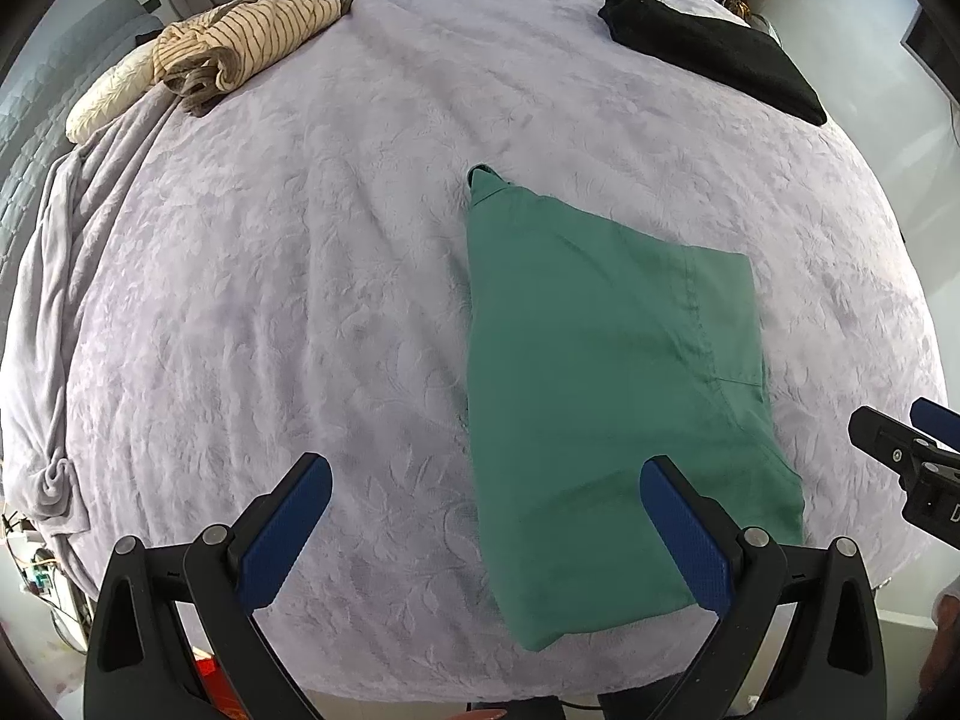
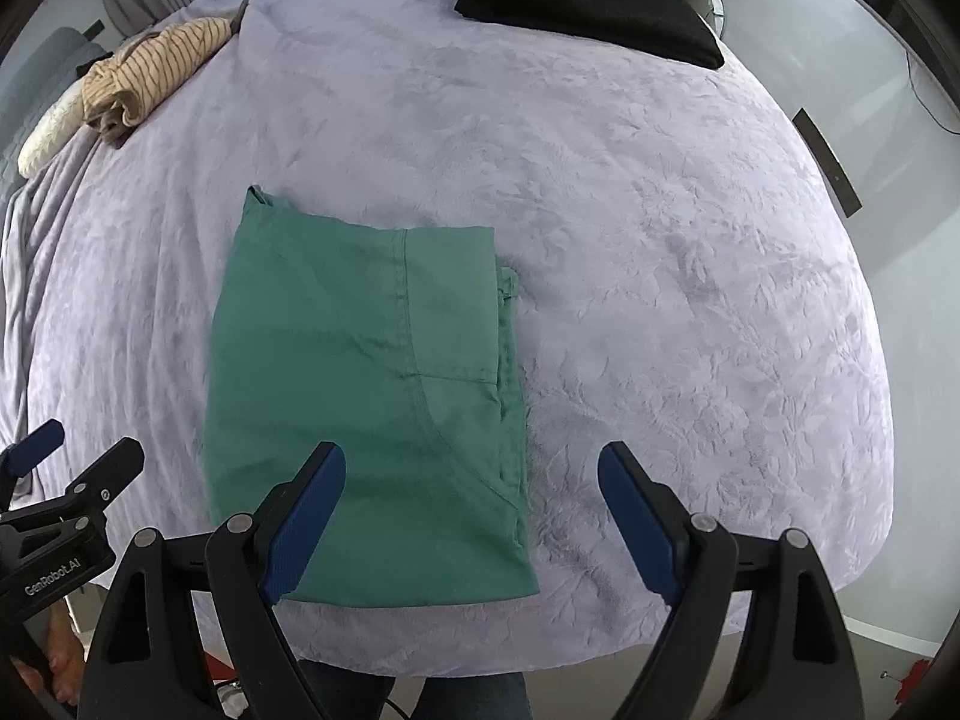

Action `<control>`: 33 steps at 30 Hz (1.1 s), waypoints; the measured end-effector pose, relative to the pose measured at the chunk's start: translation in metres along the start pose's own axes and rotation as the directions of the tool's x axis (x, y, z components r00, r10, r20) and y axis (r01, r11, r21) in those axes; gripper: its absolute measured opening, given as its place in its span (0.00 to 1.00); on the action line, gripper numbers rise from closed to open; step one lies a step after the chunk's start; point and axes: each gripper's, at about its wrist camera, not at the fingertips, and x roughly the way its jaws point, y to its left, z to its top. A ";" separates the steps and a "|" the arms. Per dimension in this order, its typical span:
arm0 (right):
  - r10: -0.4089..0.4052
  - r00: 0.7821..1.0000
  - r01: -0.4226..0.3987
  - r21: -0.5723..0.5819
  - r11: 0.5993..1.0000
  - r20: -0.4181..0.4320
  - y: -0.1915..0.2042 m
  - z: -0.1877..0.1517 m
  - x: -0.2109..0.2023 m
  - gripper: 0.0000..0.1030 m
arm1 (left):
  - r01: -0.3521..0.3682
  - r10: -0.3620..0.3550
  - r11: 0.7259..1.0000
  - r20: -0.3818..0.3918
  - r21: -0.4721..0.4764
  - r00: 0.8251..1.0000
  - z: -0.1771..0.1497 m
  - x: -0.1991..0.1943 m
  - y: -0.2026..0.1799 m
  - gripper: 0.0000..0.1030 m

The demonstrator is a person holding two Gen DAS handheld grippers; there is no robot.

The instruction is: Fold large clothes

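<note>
With both the left gripper (image 1: 486,534) and right gripper (image 2: 471,522) spread wide and empty above the near end of the green garment (image 2: 360,396), which probably needs one more fold, pinch its near corners evenly.

Both wrist fisheyes look down from near the lavender embossed bedspread (image 1: 360,240) (image 2: 660,240) edge toward 12 o'clock, sharing the folded green cotton garment (image 1: 588,360) (image 2: 360,390) (centre-right versus centre-left).
</note>
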 end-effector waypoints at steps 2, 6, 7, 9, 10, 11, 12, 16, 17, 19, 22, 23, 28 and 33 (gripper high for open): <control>-0.001 1.000 0.001 0.001 1.000 -0.004 0.000 0.001 0.001 0.86 | -0.001 0.001 1.000 0.000 0.000 1.000 0.000 0.000 0.000 1.00; -0.007 1.000 0.007 0.001 1.000 -0.002 0.000 0.001 0.000 0.86 | -0.004 0.004 1.000 -0.005 0.001 1.000 0.000 0.001 0.000 1.00; -0.007 1.000 0.007 -0.001 1.000 -0.002 0.000 0.001 0.000 0.86 | -0.004 0.004 1.000 -0.007 0.000 1.000 0.001 0.002 0.000 1.00; -0.007 1.000 0.007 -0.002 1.000 -0.004 0.001 0.001 0.000 0.86 | -0.006 0.006 1.000 -0.008 0.000 1.000 0.001 0.002 0.000 1.00; -0.006 1.000 0.006 0.000 1.000 -0.004 0.001 0.001 0.000 0.86 | -0.004 0.004 1.000 -0.007 0.000 1.000 0.001 0.002 0.000 1.00; -0.006 1.000 0.006 0.001 1.000 -0.005 0.001 0.001 0.000 0.86 | -0.004 0.004 1.000 -0.007 -0.001 1.000 0.001 0.002 0.000 1.00; -0.006 1.000 0.006 0.002 1.000 -0.006 0.002 0.001 0.000 0.86 | -0.005 0.005 1.000 -0.007 0.000 1.000 0.001 0.002 0.000 1.00; -0.005 1.000 0.005 0.003 1.000 -0.009 0.000 0.002 0.001 0.86 | -0.004 0.004 1.000 -0.008 -0.002 1.000 0.001 0.002 0.000 1.00; -0.004 1.000 0.004 0.003 1.000 -0.008 0.000 0.002 0.001 0.86 | -0.005 0.005 1.000 -0.009 -0.002 1.000 0.001 0.002 0.000 1.00; -0.003 1.000 0.003 0.002 1.000 -0.010 0.000 0.003 0.002 0.86 | -0.005 0.005 1.000 -0.008 -0.004 1.000 0.001 0.002 -0.001 1.00; -0.003 1.000 0.003 0.000 1.000 -0.010 0.000 0.002 0.002 0.86 | -0.004 0.004 1.000 -0.011 -0.002 1.000 0.001 0.003 0.000 1.00; -0.003 1.000 0.003 -0.001 1.000 -0.010 0.000 0.002 0.002 0.86 | -0.003 0.003 1.000 -0.011 -0.001 1.000 0.001 0.003 0.000 1.00; -0.003 1.000 0.003 0.001 1.000 -0.013 0.001 0.002 0.003 0.86 | -0.003 0.003 1.000 -0.012 0.002 1.000 0.000 0.004 0.001 1.00; -0.003 1.000 0.003 0.000 1.000 -0.014 0.000 0.002 0.003 0.86 | -0.003 0.003 1.000 -0.013 0.003 1.000 -0.001 0.004 0.001 1.00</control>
